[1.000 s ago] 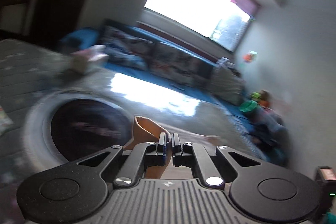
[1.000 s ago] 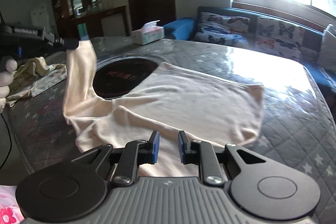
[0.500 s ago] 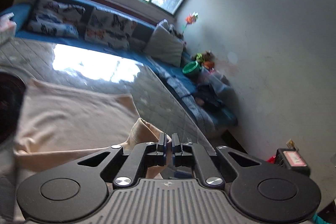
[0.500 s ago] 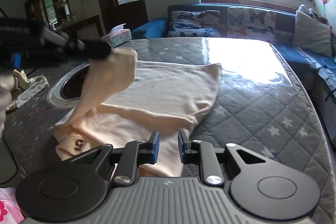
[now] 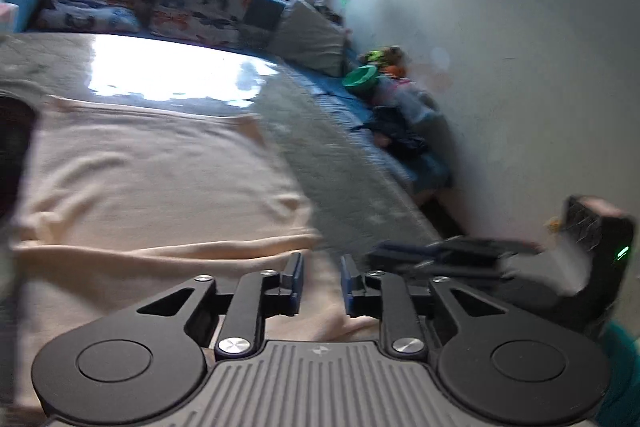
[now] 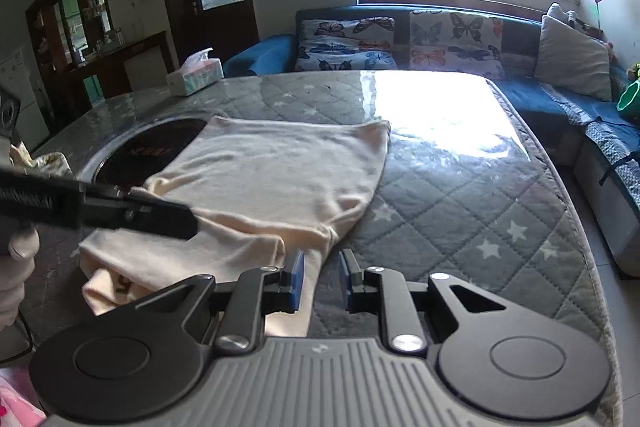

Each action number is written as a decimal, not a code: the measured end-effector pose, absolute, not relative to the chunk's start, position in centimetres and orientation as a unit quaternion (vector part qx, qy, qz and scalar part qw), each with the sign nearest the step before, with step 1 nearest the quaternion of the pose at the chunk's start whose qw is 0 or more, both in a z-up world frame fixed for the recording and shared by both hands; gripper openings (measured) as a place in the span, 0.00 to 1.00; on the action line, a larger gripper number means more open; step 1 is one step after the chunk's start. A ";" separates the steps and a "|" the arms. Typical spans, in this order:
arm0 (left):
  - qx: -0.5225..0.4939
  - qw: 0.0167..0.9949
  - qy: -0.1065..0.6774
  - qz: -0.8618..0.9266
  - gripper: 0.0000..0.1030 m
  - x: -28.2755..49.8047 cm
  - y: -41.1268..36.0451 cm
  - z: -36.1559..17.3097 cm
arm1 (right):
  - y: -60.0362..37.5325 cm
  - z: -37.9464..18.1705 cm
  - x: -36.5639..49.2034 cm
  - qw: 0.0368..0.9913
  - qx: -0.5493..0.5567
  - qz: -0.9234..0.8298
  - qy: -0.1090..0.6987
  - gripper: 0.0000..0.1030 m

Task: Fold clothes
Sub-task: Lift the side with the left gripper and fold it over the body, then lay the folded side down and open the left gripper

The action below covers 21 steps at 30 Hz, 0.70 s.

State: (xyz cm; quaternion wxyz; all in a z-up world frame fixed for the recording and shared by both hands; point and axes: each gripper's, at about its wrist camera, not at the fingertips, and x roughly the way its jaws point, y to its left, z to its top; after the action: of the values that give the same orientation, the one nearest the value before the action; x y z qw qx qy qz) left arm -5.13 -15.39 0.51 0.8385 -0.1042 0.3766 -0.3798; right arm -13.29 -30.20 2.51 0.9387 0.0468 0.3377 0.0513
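A cream shirt [image 6: 272, 179] lies spread on the grey quilted table cover [image 6: 460, 207], its near sleeve folded across the body. My left gripper [image 5: 322, 267] hovers low over the shirt [image 5: 140, 179]; its jaws are opening, with a gap and only cloth lying below them. In the right wrist view the left gripper [image 6: 190, 223] reaches in from the left, tip over the folded sleeve. My right gripper [image 6: 322, 263] stands slightly open at the shirt's near right corner with nothing between its fingers. It also shows blurred in the left wrist view [image 5: 384, 253].
A round dark inset [image 6: 160, 147] in the table lies partly under the shirt's far left. A tissue box [image 6: 196, 75] stands at the back, other clothes [image 6: 40, 163] lie at the left edge. A blue sofa [image 6: 400, 39] with cushions runs behind and right.
The left gripper carried the sleeve rightwards across the shirt, came down, and its jaws parted, letting the sleeve go. The right gripper shifted a little towards the shirt's right corner.
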 end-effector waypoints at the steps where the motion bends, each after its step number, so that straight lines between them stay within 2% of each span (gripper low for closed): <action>1: -0.103 0.843 0.379 -0.368 0.26 -4.8 -14.5 0.2 | -29.9 2.6 -13.0 0.938 0.046 0.058 0.339 0.18; 2: -0.103 0.847 0.381 -0.355 0.27 -4.5 -13.5 -0.1 | -29.5 2.5 -12.6 0.937 0.045 0.067 0.341 0.18; 4: -0.104 0.854 0.388 -0.331 0.28 -3.9 -11.8 -0.8 | -28.7 2.4 -11.8 0.934 0.042 0.083 0.346 0.27; 5: -0.101 0.858 0.390 -0.320 0.28 -3.7 -11.1 -1.2 | -28.3 2.2 -11.3 0.932 0.039 0.087 0.349 0.28; 15: -0.120 0.868 0.397 -0.272 0.28 -2.7 -6.5 -3.0 | -26.4 -0.6 -8.3 0.917 0.036 0.099 0.385 0.28; 17: -0.125 0.868 0.395 -0.273 0.28 -2.7 -6.4 -2.8 | -26.3 -0.5 -8.1 0.917 0.033 0.099 0.386 0.21; 18: -0.127 0.868 0.393 -0.274 0.28 -2.6 -6.4 -2.7 | -26.2 -0.3 -8.1 0.917 0.029 0.097 0.385 0.13; 21: -0.132 0.869 0.383 -0.282 0.28 -2.1 -6.7 -2.4 | -26.1 0.5 -8.0 0.922 0.021 0.092 0.377 0.09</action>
State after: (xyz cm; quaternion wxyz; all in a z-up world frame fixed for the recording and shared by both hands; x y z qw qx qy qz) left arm -2.06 -6.67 -2.39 0.8694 -0.1319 0.3834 -0.2824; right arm -7.99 -26.07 0.53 0.9215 0.0205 0.3768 0.0918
